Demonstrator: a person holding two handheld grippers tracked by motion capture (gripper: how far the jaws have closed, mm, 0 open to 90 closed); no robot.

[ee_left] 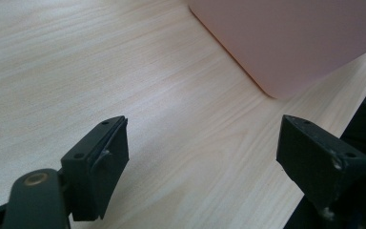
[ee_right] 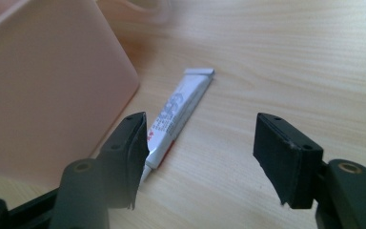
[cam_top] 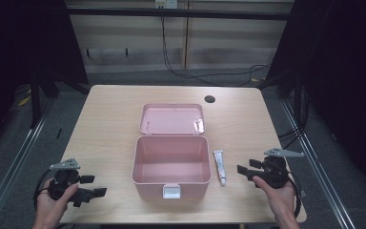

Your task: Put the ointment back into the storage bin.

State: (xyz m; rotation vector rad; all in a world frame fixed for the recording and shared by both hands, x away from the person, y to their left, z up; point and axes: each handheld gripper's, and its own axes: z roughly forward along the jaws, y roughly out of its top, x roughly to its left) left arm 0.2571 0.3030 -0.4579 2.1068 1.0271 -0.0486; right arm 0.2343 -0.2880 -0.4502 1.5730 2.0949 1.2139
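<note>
White and slim, the small tube lies flat on the table, just right of the open pink box, its narrow nozzle toward the person and its crimped flat end pointing away. It looks light and soft-walled, likely to dent under hard pressure and to slide on the smooth wood, so a gentle pinch across the middle of its body seems the safest hold. In the right gripper view it sits just ahead of the right gripper, whose fingers are spread wide with nothing between them. Beyond the box, the left gripper hovers over bare table near the box's corner, its fingers likewise spread and empty.
</note>
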